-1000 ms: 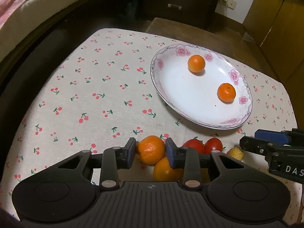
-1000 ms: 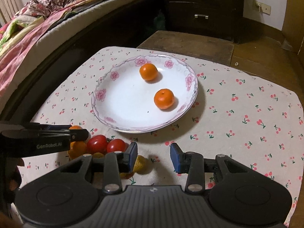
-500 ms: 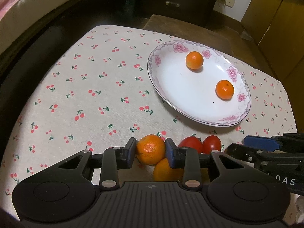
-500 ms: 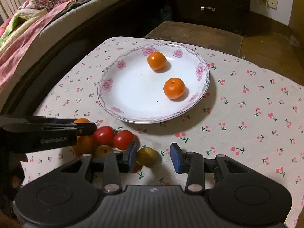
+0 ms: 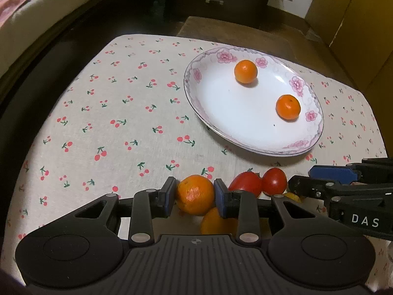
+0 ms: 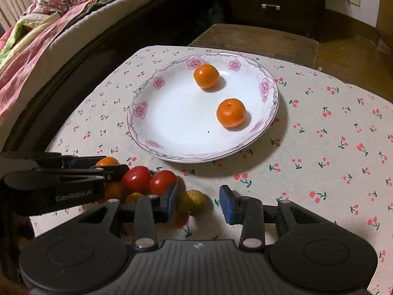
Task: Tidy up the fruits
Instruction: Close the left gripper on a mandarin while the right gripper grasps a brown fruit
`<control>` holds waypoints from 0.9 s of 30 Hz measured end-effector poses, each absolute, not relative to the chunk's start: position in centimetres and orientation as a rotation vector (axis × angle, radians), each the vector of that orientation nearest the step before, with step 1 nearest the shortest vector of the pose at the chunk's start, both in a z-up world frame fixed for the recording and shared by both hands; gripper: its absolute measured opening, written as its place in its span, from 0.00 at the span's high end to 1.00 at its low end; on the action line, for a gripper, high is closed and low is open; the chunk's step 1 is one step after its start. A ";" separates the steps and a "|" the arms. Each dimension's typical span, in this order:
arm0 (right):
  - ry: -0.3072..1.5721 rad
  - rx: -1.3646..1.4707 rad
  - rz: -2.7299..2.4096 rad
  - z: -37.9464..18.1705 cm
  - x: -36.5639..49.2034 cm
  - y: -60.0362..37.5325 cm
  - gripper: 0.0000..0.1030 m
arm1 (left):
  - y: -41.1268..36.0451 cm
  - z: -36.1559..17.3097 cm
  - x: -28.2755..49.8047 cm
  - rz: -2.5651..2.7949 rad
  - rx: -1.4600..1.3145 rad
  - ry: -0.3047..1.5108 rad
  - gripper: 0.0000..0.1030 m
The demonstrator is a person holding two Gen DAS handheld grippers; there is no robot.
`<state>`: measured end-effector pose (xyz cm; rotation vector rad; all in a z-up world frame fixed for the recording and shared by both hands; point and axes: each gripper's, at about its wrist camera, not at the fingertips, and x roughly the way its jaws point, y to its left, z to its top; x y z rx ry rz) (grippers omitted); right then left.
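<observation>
Between your left gripper's (image 5: 195,194) pads sits an orange (image 5: 195,194), pinched on both sides, ready to join the two already on the plate (image 5: 211,113). Your right gripper (image 6: 198,202) has just been closing around the yellow fruit (image 6: 192,201); its right pad stands clear, so that fruit isn't gripped yet.

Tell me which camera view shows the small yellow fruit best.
The right wrist view: the yellow fruit lies unhidden between the right gripper's pads. In the left wrist view only a sliver shows behind that gripper's finger.
</observation>
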<state>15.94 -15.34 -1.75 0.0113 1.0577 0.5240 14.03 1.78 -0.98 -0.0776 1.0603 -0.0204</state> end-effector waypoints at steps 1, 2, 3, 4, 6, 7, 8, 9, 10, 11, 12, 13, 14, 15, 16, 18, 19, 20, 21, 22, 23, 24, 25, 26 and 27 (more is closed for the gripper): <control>1.059 0.018 0.531 -1.7 15.8 -15.4 0.71 | 1.8 -0.9 13.9 -0.020 -0.074 1.062 0.60; 1.062 0.026 0.538 -1.7 15.8 -15.5 0.75 | 1.7 -0.9 13.8 -0.020 -0.070 1.064 0.60; 1.063 0.029 0.542 -1.7 15.8 -15.5 0.76 | 1.7 -0.9 13.8 -0.022 -0.067 1.066 0.60; 1.062 0.027 0.540 -1.7 15.7 -15.6 0.76 | 1.7 -0.9 13.7 -0.022 -0.065 1.067 0.60; 1.065 0.036 0.542 -1.7 15.7 -15.9 0.76 | 1.8 -0.9 13.5 -0.022 -0.071 1.069 0.60; 1.066 0.038 0.543 -1.7 15.7 -16.0 0.76 | 1.8 -0.9 13.5 -0.022 -0.073 1.070 0.60; 1.067 0.039 0.544 -1.7 15.6 -16.0 0.76 | 1.8 -0.9 13.4 -0.021 -0.073 1.070 0.60; 1.068 0.038 0.542 -1.7 15.6 -16.1 0.76 | 1.8 -0.9 13.4 -0.020 -0.071 1.069 0.60; 1.068 0.035 0.541 -1.6 15.5 -16.1 0.76 | 1.7 -0.9 13.5 -0.020 -0.067 1.069 0.60; 1.066 0.031 0.538 -1.6 15.5 -16.2 0.76 | 1.7 -0.9 13.5 -0.019 -0.064 1.068 0.61; 1.064 0.030 0.534 -1.5 15.4 -16.2 0.76 | 1.6 -0.8 13.5 -0.018 -0.062 1.066 0.61; 1.062 0.028 0.533 -1.5 15.4 -16.2 0.76 | 1.6 -0.8 13.4 -0.020 -0.061 1.066 0.61; 1.058 0.022 0.532 -1.3 15.3 -16.3 0.76 | 1.6 -0.8 13.4 -0.021 -0.061 1.066 0.61; 1.050 0.012 0.529 -1.2 15.2 -16.3 0.76 | 1.6 -0.8 13.4 -0.021 -0.061 1.066 0.61; 1.045 0.003 0.525 -1.1 15.1 -16.3 0.76 | 1.6 -0.8 13.4 -0.021 -0.062 1.065 0.61; 1.042 -0.010 0.521 -0.9 14.9 -16.3 0.76 | 1.4 -0.7 13.4 -0.022 -0.050 1.065 0.61; 1.044 -0.015 0.515 -1.0 14.9 -16.3 0.76 | 1.2 -0.7 13.3 -0.019 -0.039 1.064 0.61; 1.049 -0.028 0.510 -1.2 14.8 -16.2 0.76 | 1.2 -0.7 13.3 -0.018 -0.032 1.065 0.61; 1.053 -0.037 0.508 -1.3 14.7 -16.2 0.76 | 1.1 -0.7 13.3 -0.019 -0.029 1.069 0.61; 1.048 -0.038 0.506 -1.3 14.6 -16.2 0.76 | 1.0 -0.7 13.3 -0.019 -0.028 1.071 0.61; 1.047 -0.045 0.503 -1.3 14.5 -16.1 0.76 | 1.0 -0.7 13.2 -0.018 -0.023 1.073 0.61; 1.046 -0.047 0.501 -1.2 14.4 -16.1 0.76 | 0.9 -0.7 13.1 -0.016 -0.018 1.074 0.61; 1.046 -0.045 0.498 -1.2 14.3 -16.1 0.76 | 0.9 -0.7 13.0 -0.013 -0.016 1.073 0.61; 1.047 -0.042 0.500 -1.2 14.2 -16.2 0.76 | 0.9 -0.6 12.9 -0.014 -0.019 1.071 0.61; 1.045 -0.043 0.502 -1.2 14.0 -16.2 0.76 | 0.9 -0.5 12.7 -0.015 -0.023 1.069 0.61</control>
